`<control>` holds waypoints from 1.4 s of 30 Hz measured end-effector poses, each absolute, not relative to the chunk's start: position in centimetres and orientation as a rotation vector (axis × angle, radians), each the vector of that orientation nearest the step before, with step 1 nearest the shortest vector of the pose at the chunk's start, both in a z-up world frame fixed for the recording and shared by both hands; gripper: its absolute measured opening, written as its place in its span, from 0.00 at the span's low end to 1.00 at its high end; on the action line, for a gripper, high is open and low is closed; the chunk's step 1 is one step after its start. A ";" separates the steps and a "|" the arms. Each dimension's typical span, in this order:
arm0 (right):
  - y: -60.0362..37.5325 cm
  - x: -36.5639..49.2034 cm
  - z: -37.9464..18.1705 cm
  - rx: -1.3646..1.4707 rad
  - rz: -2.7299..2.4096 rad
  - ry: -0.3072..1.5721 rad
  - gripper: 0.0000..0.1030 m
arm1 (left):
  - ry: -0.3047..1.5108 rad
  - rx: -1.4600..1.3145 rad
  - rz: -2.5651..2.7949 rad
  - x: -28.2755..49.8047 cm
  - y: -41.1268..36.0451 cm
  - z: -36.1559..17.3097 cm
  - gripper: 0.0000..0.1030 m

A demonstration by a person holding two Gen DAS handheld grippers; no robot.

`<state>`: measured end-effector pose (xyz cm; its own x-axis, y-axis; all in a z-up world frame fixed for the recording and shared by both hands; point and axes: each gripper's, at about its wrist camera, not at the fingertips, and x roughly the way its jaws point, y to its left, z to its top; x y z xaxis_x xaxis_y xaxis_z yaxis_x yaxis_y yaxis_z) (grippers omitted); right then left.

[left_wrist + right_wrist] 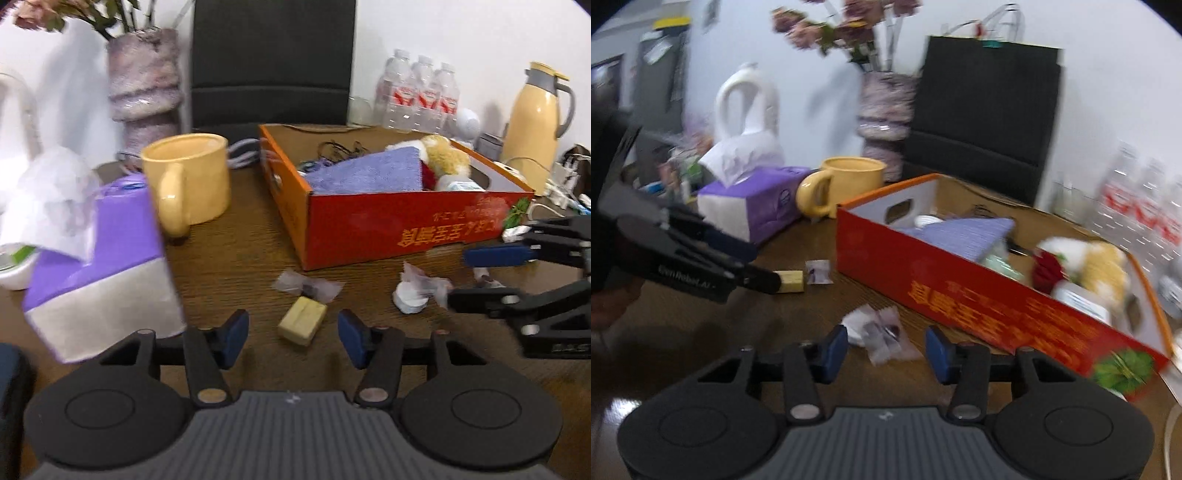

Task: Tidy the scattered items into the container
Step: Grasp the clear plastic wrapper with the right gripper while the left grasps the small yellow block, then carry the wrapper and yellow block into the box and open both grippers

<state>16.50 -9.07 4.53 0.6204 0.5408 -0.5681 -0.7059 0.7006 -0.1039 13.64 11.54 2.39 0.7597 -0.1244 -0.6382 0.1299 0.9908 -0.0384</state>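
Observation:
The red cardboard box (369, 229) (960, 295) sits open on the brown table and holds a purple towel (369, 171), a plush toy (443, 155) and a bottle. A small yellow block (303, 325) (792, 281) lies just ahead of my left gripper (293, 341) (764, 266), between its open blue pads, with a gap on each side. Beyond it lies a clear wrapper (306, 286) (818, 277). My right gripper (886, 350) (458, 277) stands open around crumpled wrappers (882, 332) (424, 286), without pressing them.
Left of the box stand a yellow mug (188, 181) and a purple tissue box (103, 266). Behind are a vase (144, 85), a black chair (271, 62), water bottles (421, 92) and a yellow thermos (535, 114). Cables (557, 188) lie at the far right.

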 end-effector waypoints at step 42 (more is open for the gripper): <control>-21.2 -1.1 9.5 -0.018 0.397 0.314 0.16 | 0.423 -0.093 0.078 -5.4 1.2 6.3 0.22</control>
